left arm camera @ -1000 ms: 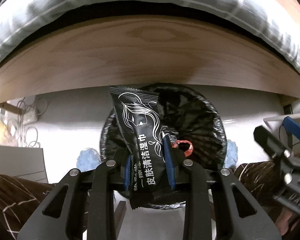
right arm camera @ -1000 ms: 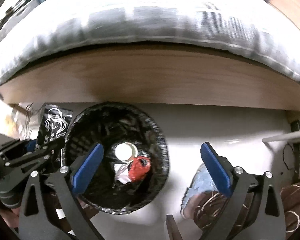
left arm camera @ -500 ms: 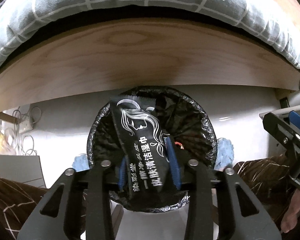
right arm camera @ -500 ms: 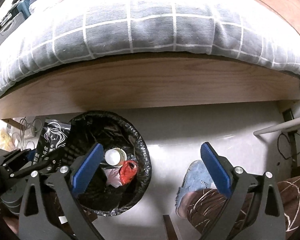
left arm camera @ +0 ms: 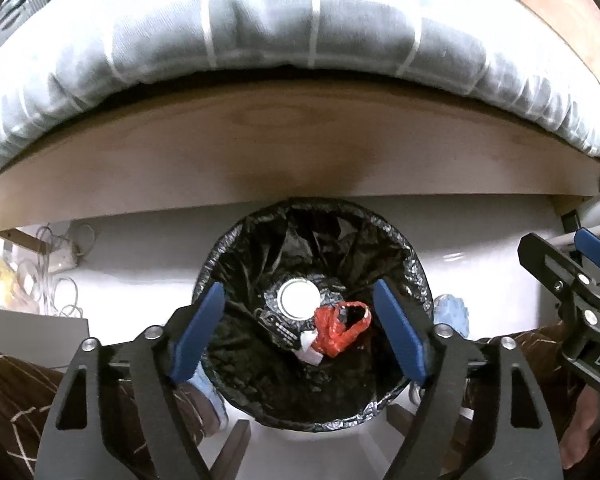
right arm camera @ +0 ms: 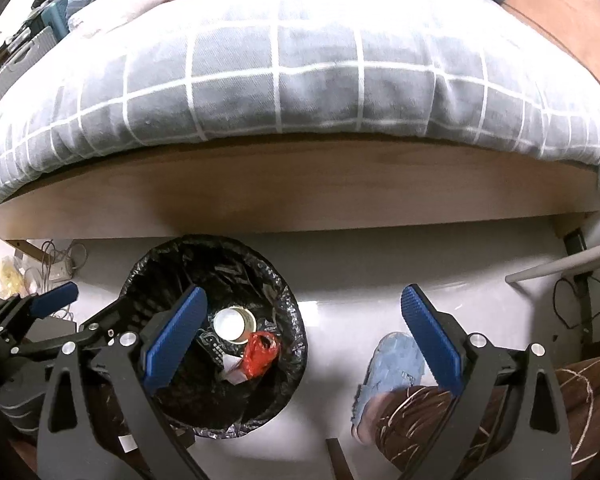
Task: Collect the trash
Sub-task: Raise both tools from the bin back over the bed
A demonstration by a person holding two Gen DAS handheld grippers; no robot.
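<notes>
The left tongs (left arm camera: 300,328) hang straight over the bin (left arm camera: 414,264), pointing steeply down into it. Their jaws have just been opening and now stand wide apart with nothing between them; the blue pads frame the bin's mouth on either side. The black wipe packet (left arm camera: 274,322) lies at the bottom of the bin, directly below the gap between the jaws, partly under a white round lid (left arm camera: 299,300) and beside a red plastic bag (left arm camera: 336,334). A scrap of white paper (left arm camera: 310,350) sits just under the red bag.

The right tongs (right arm camera: 300,340) hover off to the right of the left pair, also spread wide and holding nothing. Their left pad hangs over the bin's right edge, their right pad over the bare floor (right arm camera: 340,280), above a blue slipper (right arm camera: 394,364).

By my reading, the drop step for this packet is finished: the item is in the bin and both tongs are free. The next move calls for lifting the left tongs clear of the bin without catching the black liner, then turning away to look for another piece of trash. None is plain on the floor near the bin in either view, so the search has to go wider, perhaps toward the bed (right arm camera: 300,80) behind the bin
</notes>
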